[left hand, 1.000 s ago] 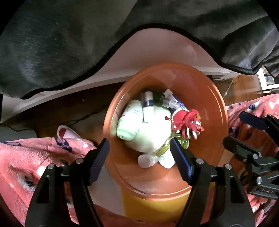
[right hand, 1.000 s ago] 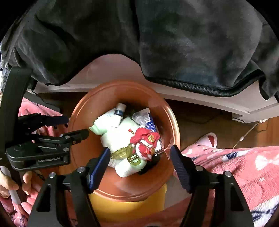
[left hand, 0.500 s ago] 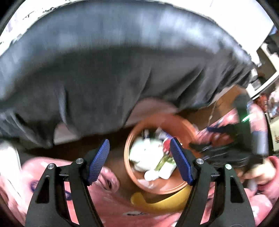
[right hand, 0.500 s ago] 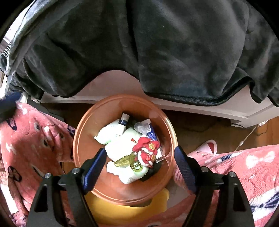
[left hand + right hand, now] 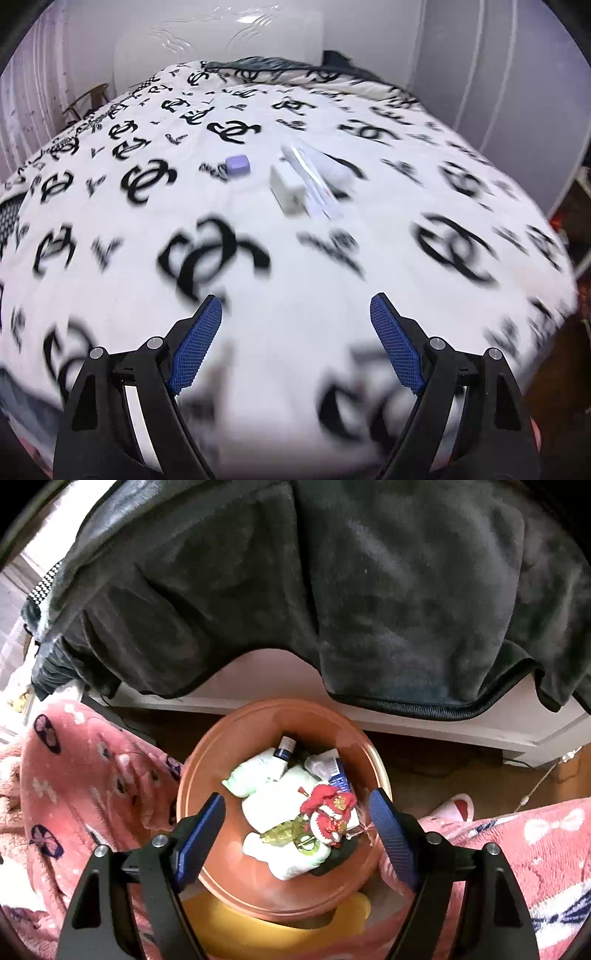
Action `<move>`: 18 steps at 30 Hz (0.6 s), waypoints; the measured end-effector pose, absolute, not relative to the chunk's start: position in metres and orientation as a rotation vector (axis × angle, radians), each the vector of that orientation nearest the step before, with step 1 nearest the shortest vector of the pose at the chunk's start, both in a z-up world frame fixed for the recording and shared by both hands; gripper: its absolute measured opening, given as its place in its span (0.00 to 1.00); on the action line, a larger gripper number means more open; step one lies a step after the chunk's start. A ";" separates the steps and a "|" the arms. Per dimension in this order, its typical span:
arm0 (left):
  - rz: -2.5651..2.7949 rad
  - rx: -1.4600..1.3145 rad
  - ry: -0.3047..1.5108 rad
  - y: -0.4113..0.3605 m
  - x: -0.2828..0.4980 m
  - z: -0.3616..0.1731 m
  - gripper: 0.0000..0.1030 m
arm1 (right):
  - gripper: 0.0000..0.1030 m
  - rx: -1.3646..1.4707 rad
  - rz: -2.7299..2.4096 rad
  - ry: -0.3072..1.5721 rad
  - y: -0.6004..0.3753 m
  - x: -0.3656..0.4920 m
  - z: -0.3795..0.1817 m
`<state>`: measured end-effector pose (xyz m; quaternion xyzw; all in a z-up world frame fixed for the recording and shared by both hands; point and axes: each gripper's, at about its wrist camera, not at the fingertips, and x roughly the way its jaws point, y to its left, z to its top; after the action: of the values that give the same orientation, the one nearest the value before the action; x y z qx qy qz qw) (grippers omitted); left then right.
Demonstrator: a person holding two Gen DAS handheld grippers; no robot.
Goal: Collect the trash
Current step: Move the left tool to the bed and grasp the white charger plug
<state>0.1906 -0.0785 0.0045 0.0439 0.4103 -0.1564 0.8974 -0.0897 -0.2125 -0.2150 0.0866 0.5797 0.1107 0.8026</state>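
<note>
Both my grippers gape wide and empty: left gripper [image 5: 295, 325] short of the white box [image 5: 288, 188] on the bedspread [image 5: 295, 258], right gripper [image 5: 297, 823] over the brown bin [image 5: 229, 746].

A white bedspread [image 5: 295, 258] is showing a repeated black interlocking-letter print. A lilac block [image 5: 238, 163], a white box [image 5: 288, 188] and a clear wrapper [image 5: 314, 181] with red marks are lying on it. Blue textured pads [image 5: 194, 347] are lining black gripper fingers. A brown bin [image 5: 255, 731] is sitting above something yellow [image 5: 229, 928], holding pale green bottles [image 5: 255, 775], a red-and-white ornament [image 5: 328, 808] and a yellow-green clip [image 5: 284, 832]. A dark grey blanket [image 5: 332, 590] is hanging above; pink fleece [image 5: 85, 768] is bearing white bows.
</note>
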 end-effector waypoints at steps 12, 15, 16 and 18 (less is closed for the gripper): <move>-0.213 -0.008 0.929 -0.112 0.320 -0.018 0.65 | 0.77 0.269 0.282 1.248 -0.225 -0.088 -0.216; -0.234 -0.059 0.964 -0.106 0.332 -0.026 0.49 | 0.77 0.279 0.291 1.254 -0.225 -0.087 -0.217; -0.246 -0.102 0.969 -0.101 0.335 -0.028 0.48 | 0.77 0.282 0.292 1.256 -0.225 -0.086 -0.218; -0.237 -0.152 0.985 -0.094 0.342 -0.034 0.45 | 0.77 0.280 0.295 1.257 -0.224 -0.086 -0.218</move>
<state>0.3421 -0.0937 -0.0337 -0.0726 0.4711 -0.1136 0.8717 -0.0857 -0.2244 -0.2183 0.1302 0.5838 0.1370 0.7895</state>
